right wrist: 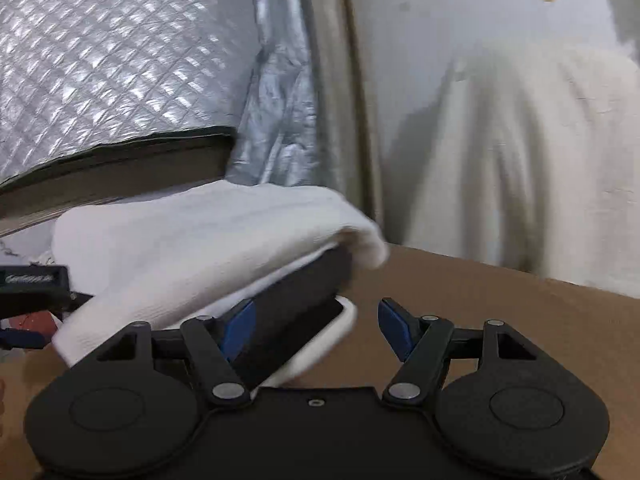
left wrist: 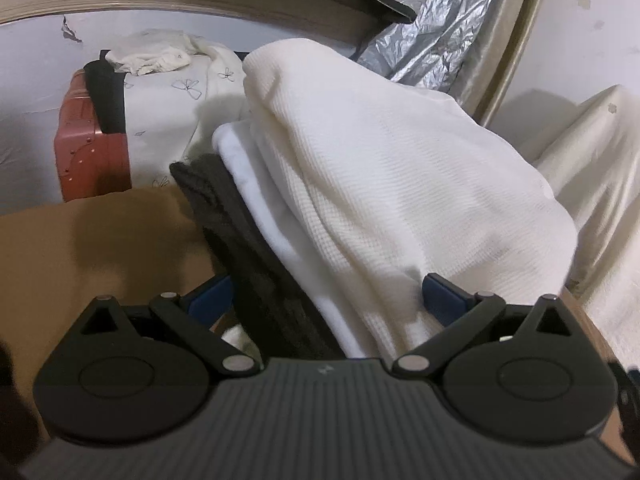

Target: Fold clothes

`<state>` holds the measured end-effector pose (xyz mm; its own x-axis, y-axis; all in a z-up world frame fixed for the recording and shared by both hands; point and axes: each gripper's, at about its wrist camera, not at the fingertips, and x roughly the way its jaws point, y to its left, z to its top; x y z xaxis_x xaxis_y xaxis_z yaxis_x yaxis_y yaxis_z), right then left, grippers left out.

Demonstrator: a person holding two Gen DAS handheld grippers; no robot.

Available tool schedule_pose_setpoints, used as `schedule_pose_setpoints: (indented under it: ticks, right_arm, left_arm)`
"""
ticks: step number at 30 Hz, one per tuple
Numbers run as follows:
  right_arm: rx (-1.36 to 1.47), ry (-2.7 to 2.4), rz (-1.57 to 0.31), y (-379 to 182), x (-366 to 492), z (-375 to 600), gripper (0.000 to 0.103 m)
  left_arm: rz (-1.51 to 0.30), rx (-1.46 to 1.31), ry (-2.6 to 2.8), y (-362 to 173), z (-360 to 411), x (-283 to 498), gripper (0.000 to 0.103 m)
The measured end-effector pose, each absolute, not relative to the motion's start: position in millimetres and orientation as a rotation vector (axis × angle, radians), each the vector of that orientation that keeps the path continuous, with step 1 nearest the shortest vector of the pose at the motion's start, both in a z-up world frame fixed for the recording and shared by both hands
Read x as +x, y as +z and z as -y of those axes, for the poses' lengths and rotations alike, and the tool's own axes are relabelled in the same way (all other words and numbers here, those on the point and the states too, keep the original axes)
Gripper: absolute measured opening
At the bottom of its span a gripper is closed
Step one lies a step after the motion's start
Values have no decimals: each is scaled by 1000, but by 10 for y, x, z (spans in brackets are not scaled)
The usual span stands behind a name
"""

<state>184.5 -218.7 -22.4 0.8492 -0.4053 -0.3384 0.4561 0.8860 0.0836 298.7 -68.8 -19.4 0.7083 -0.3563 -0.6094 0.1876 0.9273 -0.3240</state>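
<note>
Both claws gape, left claw (left wrist: 326, 292) and right claw (right wrist: 316, 320), straddling stacked clothes (left wrist: 360, 184) unclamped

red case (left wrist: 94, 148) half draped, wall cloth (right wrist: 520, 152) (blurred)

Three stacked folded garments (left wrist: 360, 184), one red suitcase (left wrist: 88, 148), two tools (left wrist: 326, 300).

Dim indoor light, fisheye-bent edges, right view blurred
</note>
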Motion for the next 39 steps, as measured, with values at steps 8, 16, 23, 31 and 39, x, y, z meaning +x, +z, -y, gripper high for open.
schedule_pose_setpoints:
  ticks: [8, 16, 23, 31, 39]
  right_arm:
    - [224, -450, -303, 176, 1053, 1799, 75]
    - [289, -400, -372, 411, 643, 1821, 76]
    - [239, -286, -403, 609, 293, 1648, 82]
    - [239, -284, -437, 700, -100, 1505, 82]
    - [223, -320, -458, 569, -545, 1536, 82]
  left_arm:
    - [-713, -54, -250, 191, 834, 2640, 103]
    - [-751, 15, -310, 435, 897, 2139, 103]
    - [-751, 148, -350, 519, 1007, 1546, 103]
    - [-749, 96, -379, 748, 740, 737, 103]
    - [-768, 100, -404, 705, 787, 112, 103]
